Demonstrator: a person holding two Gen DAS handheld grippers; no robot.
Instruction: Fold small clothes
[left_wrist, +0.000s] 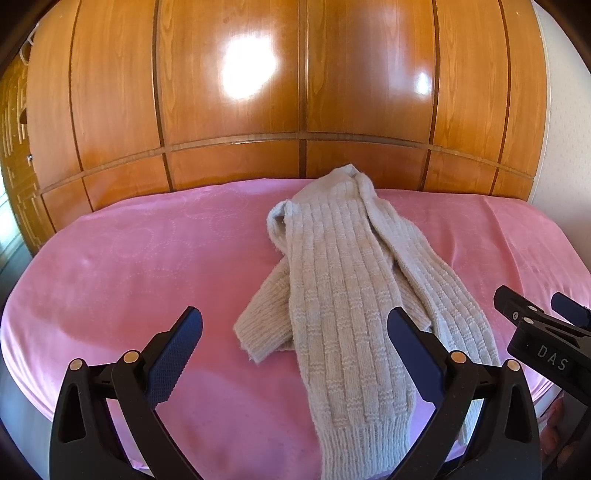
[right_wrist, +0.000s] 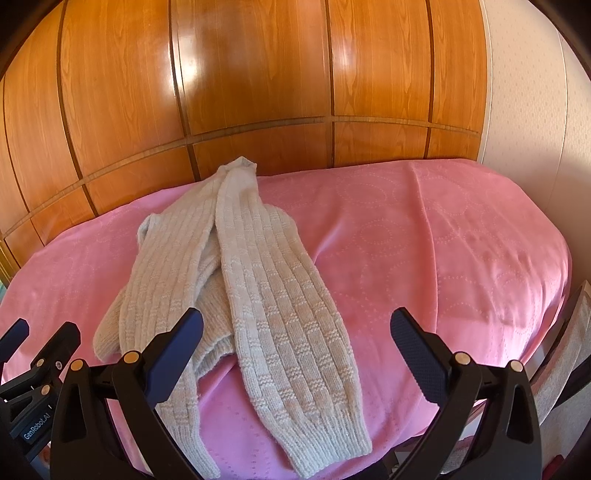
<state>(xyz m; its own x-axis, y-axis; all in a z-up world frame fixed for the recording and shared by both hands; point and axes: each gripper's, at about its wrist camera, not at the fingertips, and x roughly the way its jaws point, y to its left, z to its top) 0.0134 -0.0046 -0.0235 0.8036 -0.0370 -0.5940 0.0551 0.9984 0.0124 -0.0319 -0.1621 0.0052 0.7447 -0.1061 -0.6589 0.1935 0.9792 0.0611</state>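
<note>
The near end of the grey knitted sweater (left_wrist: 347, 295) runs behind the left gripper (left_wrist: 295, 350) and off the bottom edge of the left wrist view, so its hem there cannot be seen. In the right wrist view one folded part of the sweater (right_wrist: 258, 295) passes behind the right gripper (right_wrist: 295, 350). What lies under the folded layers is hidden. The pink cover (left_wrist: 129, 266) is cut off by the round edge of the lens on both sides. At the lower right of the left wrist view, a blurred bit of a hand (left_wrist: 554, 428) shows. The wooden wardrobe (right_wrist: 258, 74) is cut off at the top.
</note>
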